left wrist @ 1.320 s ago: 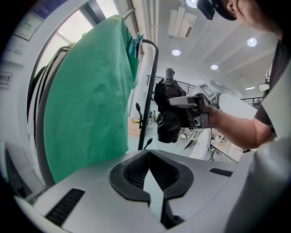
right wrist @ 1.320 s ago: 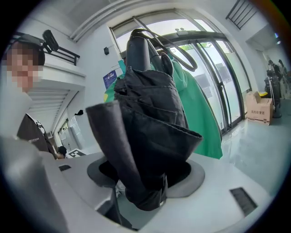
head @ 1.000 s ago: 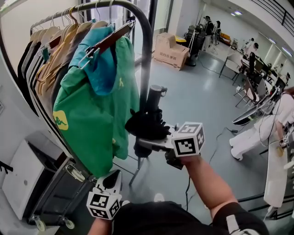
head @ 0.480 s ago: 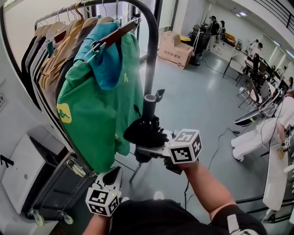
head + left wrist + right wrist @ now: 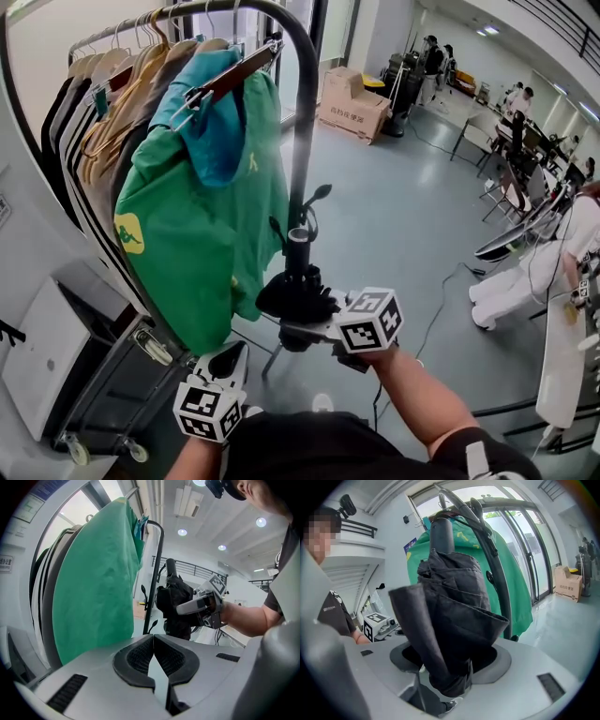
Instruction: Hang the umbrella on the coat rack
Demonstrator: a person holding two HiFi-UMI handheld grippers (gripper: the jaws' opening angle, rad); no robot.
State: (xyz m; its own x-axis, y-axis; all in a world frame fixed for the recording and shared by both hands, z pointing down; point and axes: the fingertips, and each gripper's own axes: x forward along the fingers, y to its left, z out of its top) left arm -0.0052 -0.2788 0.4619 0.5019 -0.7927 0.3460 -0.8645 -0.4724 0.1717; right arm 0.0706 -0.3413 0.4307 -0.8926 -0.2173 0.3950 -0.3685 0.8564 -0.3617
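A folded black umbrella (image 5: 293, 292) stands upright in my right gripper (image 5: 302, 330), which is shut on its bunched canopy (image 5: 454, 616). Its grey handle (image 5: 441, 535) points up, close beside the coat rack's grey end post (image 5: 302, 141). In the left gripper view the umbrella (image 5: 175, 603) sits just right of that post (image 5: 154, 573). The rack's top rail (image 5: 216, 7) carries hangers and a green shirt (image 5: 202, 225). My left gripper (image 5: 228, 362) hangs low beside the shirt, its jaws shut with nothing between them (image 5: 153, 654).
A grey wheeled cart (image 5: 112, 394) and a white box (image 5: 42, 356) stand under the rack at left. A cardboard box (image 5: 352, 101) sits on the floor farther off. A person in white (image 5: 544, 262) crouches at right near desks and chairs.
My right gripper has lowered the umbrella slightly and shifted it left, so the handle now stands lower against the rack post. The left gripper has barely moved.
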